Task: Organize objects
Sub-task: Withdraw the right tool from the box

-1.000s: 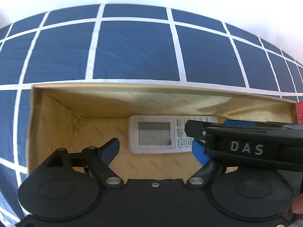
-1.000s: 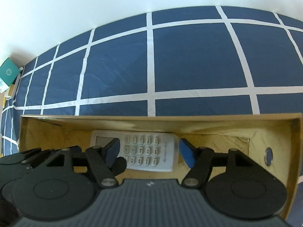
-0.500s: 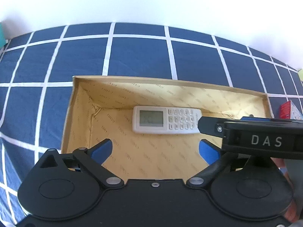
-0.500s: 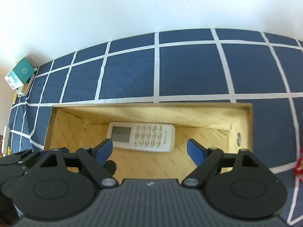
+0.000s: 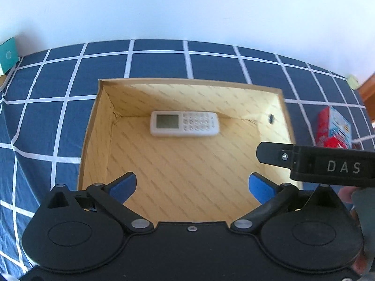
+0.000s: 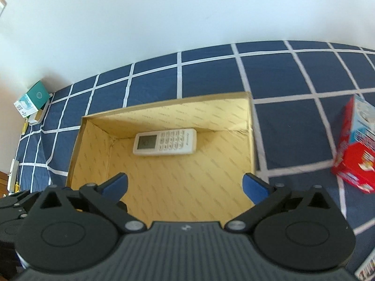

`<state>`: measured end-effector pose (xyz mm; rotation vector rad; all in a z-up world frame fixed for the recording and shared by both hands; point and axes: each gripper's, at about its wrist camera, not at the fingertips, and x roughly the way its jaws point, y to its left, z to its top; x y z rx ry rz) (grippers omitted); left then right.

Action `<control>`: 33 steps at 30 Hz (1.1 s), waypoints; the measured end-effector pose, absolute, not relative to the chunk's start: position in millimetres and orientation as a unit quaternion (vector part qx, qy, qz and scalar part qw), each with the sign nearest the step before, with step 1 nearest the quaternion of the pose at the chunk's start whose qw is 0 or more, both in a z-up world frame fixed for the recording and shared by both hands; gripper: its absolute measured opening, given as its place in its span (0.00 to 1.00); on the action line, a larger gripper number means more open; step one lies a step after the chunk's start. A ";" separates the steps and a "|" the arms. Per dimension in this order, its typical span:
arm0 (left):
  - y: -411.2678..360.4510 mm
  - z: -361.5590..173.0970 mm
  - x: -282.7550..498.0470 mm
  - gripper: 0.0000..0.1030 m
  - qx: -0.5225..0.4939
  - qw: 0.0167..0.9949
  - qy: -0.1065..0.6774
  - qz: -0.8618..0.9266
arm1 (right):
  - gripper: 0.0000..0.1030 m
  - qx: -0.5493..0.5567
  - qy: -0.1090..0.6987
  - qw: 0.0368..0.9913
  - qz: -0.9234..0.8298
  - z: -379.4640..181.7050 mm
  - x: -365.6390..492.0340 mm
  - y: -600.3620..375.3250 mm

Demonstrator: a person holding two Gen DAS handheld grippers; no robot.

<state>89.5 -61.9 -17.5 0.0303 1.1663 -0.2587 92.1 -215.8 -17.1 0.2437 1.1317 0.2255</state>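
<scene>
Nearest the lens, the left gripper (image 5: 191, 185) and the right gripper (image 6: 185, 185) are shown above the near part of an open cardboard box (image 5: 284, 107), their blue pads (image 5: 123, 186) spread wide and the jaws opening; nothing lies between them, and nothing is held. The right gripper's black body, lettered "DAS", is seen at the right edge of the left wrist view. Farther in, a white remote control (image 5: 184, 123) is seen lying flat on the box floor, close against the far wall, display face up. Its long axis runs across the view, parallel to that wall, with the screen end toward the left and the keypad end toward the right. The step in hand is judged to be the release of the remote into the box, apparently complete. Beyond the box rim, on the blue checked bed cover (image 6: 211, 75), a red carton (image 6: 354, 149) stands to the right; the next move is judged to call for an open gripper carried clear of the wall toward it.
</scene>
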 end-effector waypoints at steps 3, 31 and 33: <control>-69.4 -12.7 69.1 1.00 0.022 0.828 0.546 -0.129 | 1.00 0.120 0.530 0.834 0.098 -13.2 70.0 -225.6; -183.3 -47.2 -46.8 1.00 0.064 0.794 0.581 -0.169 | 1.00 0.175 0.553 0.815 0.007 -49.6 -50.3 -368.7; -192.9 -51.1 -52.5 1.00 0.059 0.794 0.583 -0.160 | 1.00 0.167 0.557 0.813 0.014 -52.8 -49.6 -380.2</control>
